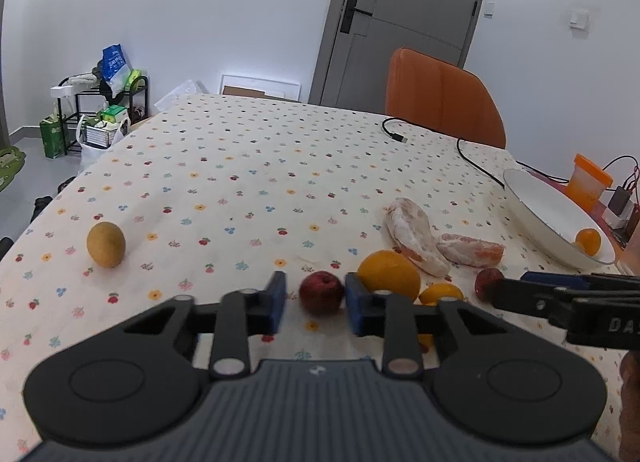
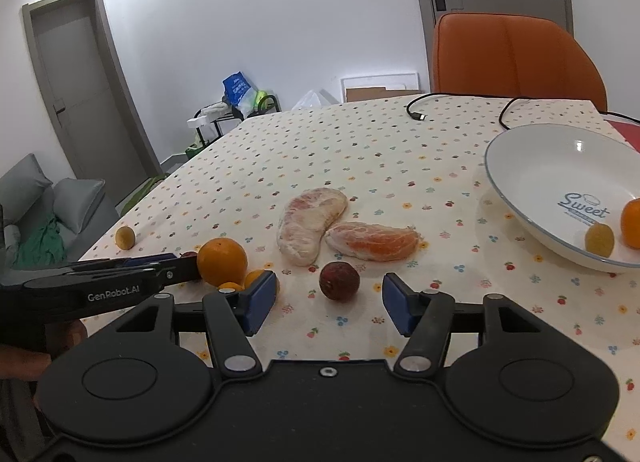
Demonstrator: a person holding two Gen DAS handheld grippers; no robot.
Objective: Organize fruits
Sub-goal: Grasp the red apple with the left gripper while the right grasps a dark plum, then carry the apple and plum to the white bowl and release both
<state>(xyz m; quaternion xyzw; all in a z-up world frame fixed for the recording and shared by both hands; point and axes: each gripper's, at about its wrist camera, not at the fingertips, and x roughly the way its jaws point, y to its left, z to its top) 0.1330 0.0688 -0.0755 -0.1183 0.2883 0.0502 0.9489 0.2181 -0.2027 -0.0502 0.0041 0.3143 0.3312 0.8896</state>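
Note:
My left gripper [image 1: 316,304] is open with a small red apple [image 1: 322,292] between its blue pads, apart from both. A large orange [image 1: 389,273] and small yellow citrus [image 1: 441,294] lie just right of it. My right gripper [image 2: 329,302] is open, with a dark red fruit [image 2: 339,280] just ahead between its fingers. Two peeled pomelo segments [image 2: 312,223] [image 2: 372,240] lie beyond. A white plate [image 2: 532,165] at the right holds a small orange [image 2: 632,223] and a yellow fruit [image 2: 599,238]. A tan round fruit [image 1: 106,244] lies far left.
The table has a floral cloth [image 1: 240,165]. A black cable [image 1: 400,133] lies at the far side by an orange chair [image 1: 440,97]. An orange-lidded container [image 1: 588,181] and chargers stand behind the plate. A shelf with bags [image 1: 104,101] stands on the floor at the left.

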